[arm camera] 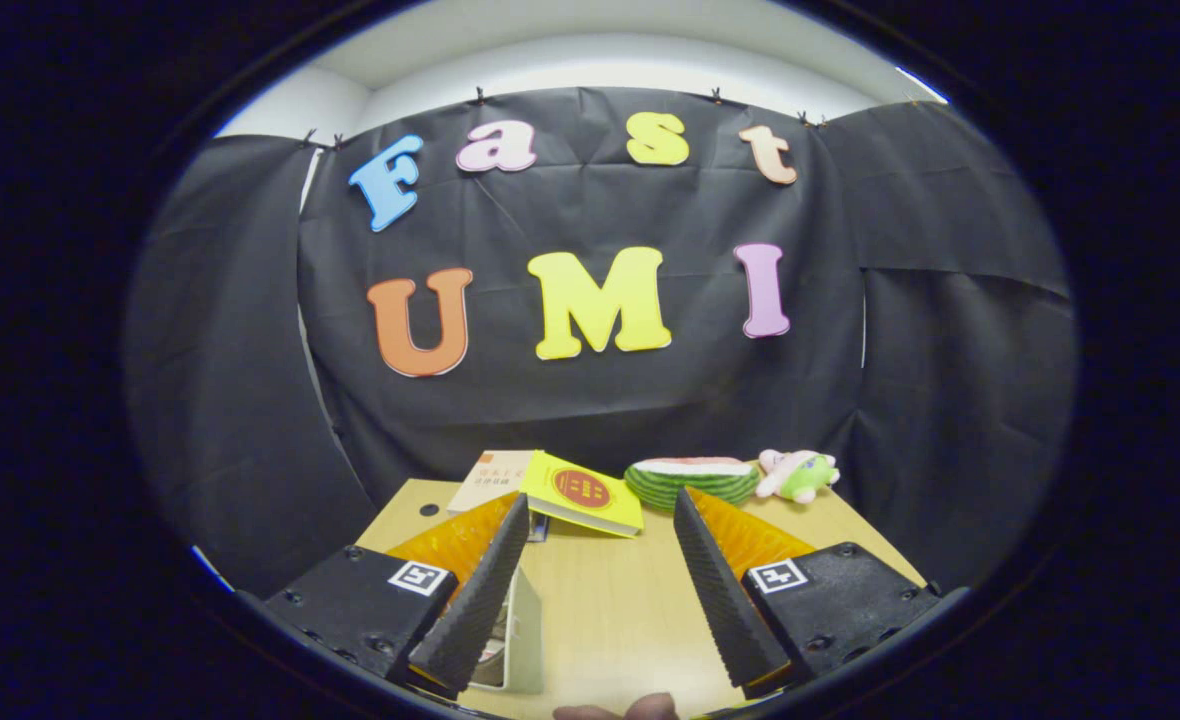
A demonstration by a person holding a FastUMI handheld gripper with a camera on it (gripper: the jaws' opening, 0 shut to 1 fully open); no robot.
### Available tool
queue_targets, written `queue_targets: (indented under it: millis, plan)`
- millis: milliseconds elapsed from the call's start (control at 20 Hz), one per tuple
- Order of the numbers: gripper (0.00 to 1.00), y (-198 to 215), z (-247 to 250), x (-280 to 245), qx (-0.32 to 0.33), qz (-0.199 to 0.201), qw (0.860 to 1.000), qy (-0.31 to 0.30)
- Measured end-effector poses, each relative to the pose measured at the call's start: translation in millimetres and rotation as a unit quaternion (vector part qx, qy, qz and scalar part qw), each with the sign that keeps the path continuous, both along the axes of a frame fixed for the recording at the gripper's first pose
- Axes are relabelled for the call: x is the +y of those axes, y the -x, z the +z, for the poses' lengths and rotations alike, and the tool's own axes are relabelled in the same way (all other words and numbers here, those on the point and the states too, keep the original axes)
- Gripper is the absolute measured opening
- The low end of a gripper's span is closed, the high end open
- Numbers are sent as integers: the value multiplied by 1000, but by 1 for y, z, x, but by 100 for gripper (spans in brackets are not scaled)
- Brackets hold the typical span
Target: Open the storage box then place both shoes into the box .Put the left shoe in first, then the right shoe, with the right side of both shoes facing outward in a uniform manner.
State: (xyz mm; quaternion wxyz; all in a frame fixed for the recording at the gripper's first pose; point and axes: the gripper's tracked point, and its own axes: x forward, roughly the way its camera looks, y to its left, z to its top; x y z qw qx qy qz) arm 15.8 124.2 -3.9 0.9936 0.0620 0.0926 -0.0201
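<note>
gripper [600, 590] fingers spread over the table [610, 610] holding nothing, books at the far edge, looks like nothing's started yet

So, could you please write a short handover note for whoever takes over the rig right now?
Gripper: open, fingers spread wide with nothing between them, held above the wooden table.
Beside the left finger, near its tip, stands a pale box-like edge; I cannot tell whether it is the storage box. No shoes can be made out from here.
Beyond the fingers, at the far end of the table: a yellow booklet lying partly on a white booklet, a watermelon-slice toy and a small plush toy.
A fingertip shows at the near table edge.
Done: nothing visible. Left: open the box, left shoe in, then right shoe.
</note>
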Motion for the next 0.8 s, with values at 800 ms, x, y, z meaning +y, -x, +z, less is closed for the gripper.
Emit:
queue_targets:
  millis: [800]
  plan:
    - [94,44,-25,-14,-5,11,1000,19]
